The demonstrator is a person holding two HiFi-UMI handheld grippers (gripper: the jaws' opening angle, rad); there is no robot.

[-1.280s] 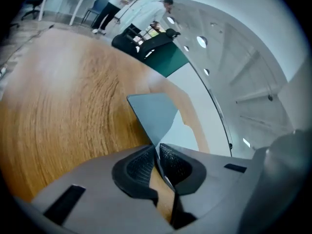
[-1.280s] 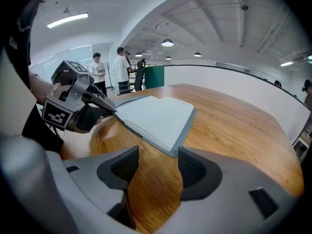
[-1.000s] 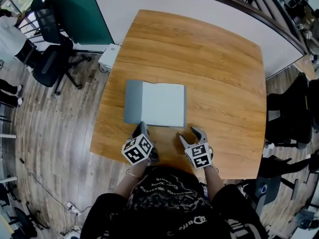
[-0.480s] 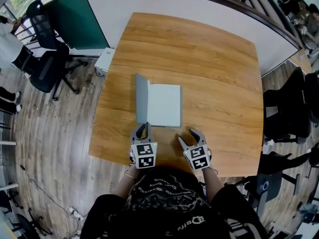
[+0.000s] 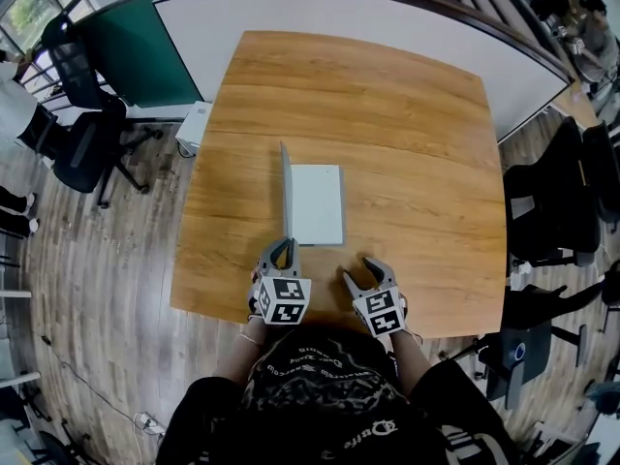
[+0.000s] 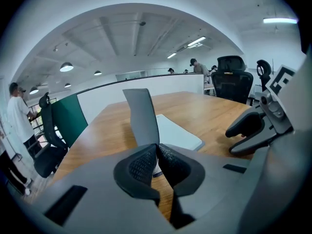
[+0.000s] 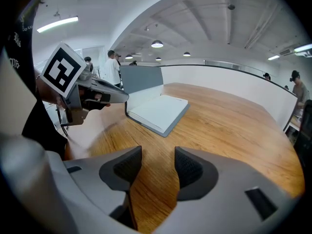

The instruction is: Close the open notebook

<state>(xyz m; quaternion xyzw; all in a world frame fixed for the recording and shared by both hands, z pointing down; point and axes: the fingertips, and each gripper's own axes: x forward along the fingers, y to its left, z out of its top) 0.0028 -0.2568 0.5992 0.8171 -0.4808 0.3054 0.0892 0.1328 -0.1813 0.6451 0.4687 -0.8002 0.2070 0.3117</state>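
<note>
Grey notebook cover is standing upright as we are pinching it in our left gripper. Right of it, our right gripper is hovering empty, its jaws narrowing a little yet apart.

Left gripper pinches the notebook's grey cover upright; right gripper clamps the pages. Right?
No: the right gripper clamps nothing. The right gripper view shows its jaws apart over bare table, short of the notebook, though they have just been closing. The left gripper does pinch the upright grey cover.

The left tongs have swung the notebook cover from flat to upright.
</note>
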